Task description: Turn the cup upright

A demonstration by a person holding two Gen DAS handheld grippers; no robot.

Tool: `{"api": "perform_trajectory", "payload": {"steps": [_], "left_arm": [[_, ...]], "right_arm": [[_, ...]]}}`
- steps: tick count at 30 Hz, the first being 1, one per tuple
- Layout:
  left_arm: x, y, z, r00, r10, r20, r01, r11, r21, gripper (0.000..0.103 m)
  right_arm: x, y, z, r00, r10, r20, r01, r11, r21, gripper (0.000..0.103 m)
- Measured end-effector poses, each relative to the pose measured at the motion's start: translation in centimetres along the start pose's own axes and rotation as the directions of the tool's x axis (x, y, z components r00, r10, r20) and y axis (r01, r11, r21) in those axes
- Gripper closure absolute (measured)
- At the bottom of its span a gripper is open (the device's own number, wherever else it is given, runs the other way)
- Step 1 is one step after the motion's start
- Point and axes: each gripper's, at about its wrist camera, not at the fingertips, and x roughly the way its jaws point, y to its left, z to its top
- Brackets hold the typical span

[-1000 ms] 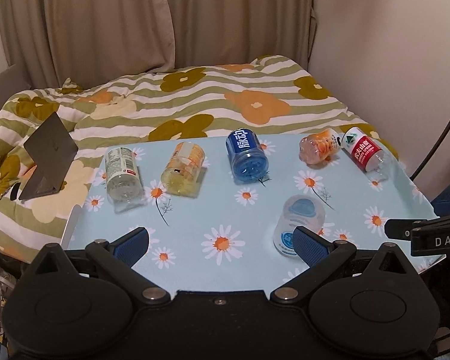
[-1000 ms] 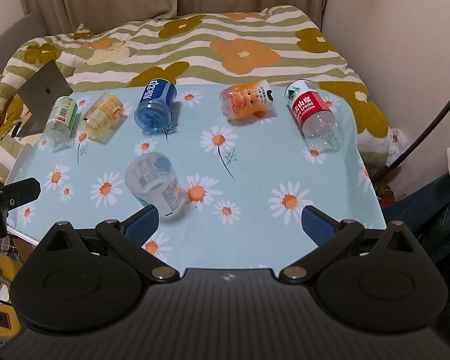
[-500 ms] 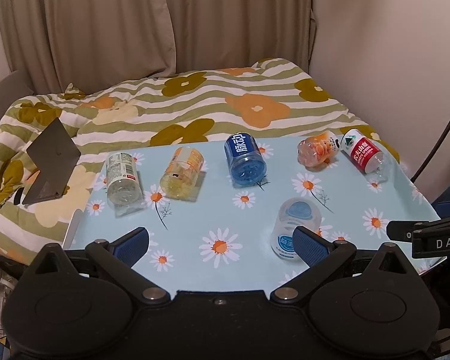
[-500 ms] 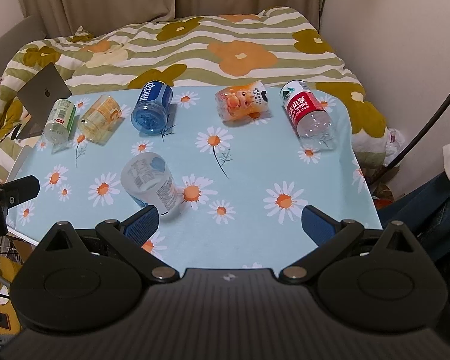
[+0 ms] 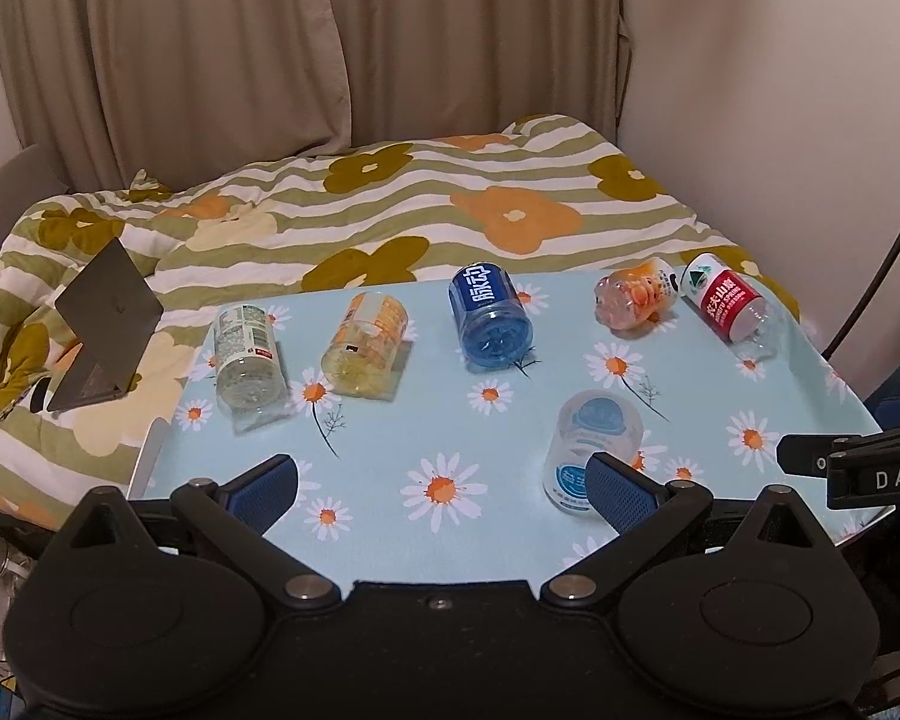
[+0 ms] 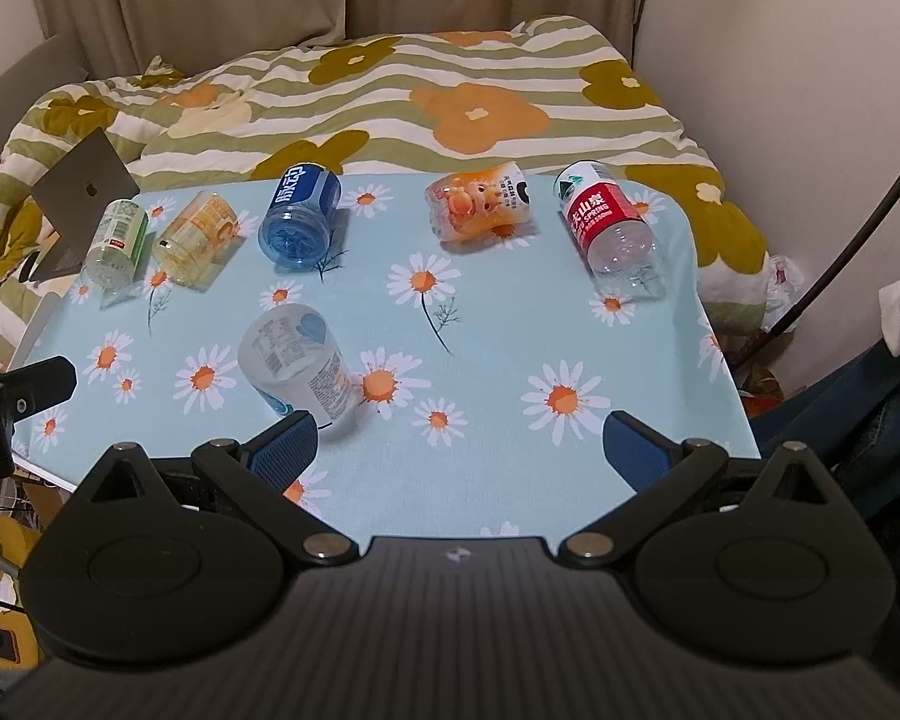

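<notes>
A clear cup with a white and blue label [image 5: 591, 444] [image 6: 297, 363] stands upside down, slightly tilted, near the front of the daisy-print table [image 5: 426, 420] [image 6: 486, 360]. Five cut-bottle cups lie on their sides along the far edge: green-label [image 5: 245, 354] [image 6: 117, 243], yellow [image 5: 366, 345] [image 6: 195, 246], blue [image 5: 491, 318] [image 6: 300, 216], orange [image 5: 636, 297] [image 6: 480, 207], red-label [image 5: 729, 306] [image 6: 609, 222]. My left gripper [image 5: 444, 483] is open and empty at the front edge, its right finger just in front of the clear cup. My right gripper [image 6: 459, 450] is open and empty, its left finger beside that cup.
A bed with a flowered striped quilt [image 5: 390, 204] [image 6: 390, 96] lies beyond the table. An open laptop [image 5: 105, 324] [image 6: 75, 204] stands on it at the left. Curtains and a wall are behind. A dark cable [image 6: 852, 234] runs at the right.
Both grippers have risen and drawn back slightly, so the table sits lower and smaller in both views. The cups have not moved. Both grippers stayed open.
</notes>
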Motion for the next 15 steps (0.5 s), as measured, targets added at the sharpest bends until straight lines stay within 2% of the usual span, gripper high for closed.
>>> {"api": "perform_trajectory", "payload": {"steps": [15], "left_arm": [[-0.08, -0.19, 0.25, 1.000, -0.010, 0.000, 0.010, 1.000, -0.005, 0.000]], "right_arm": [[-0.28, -0.42, -0.03, 1.000, -0.012, 0.000, 0.012, 1.000, 0.006, 0.000]]}}
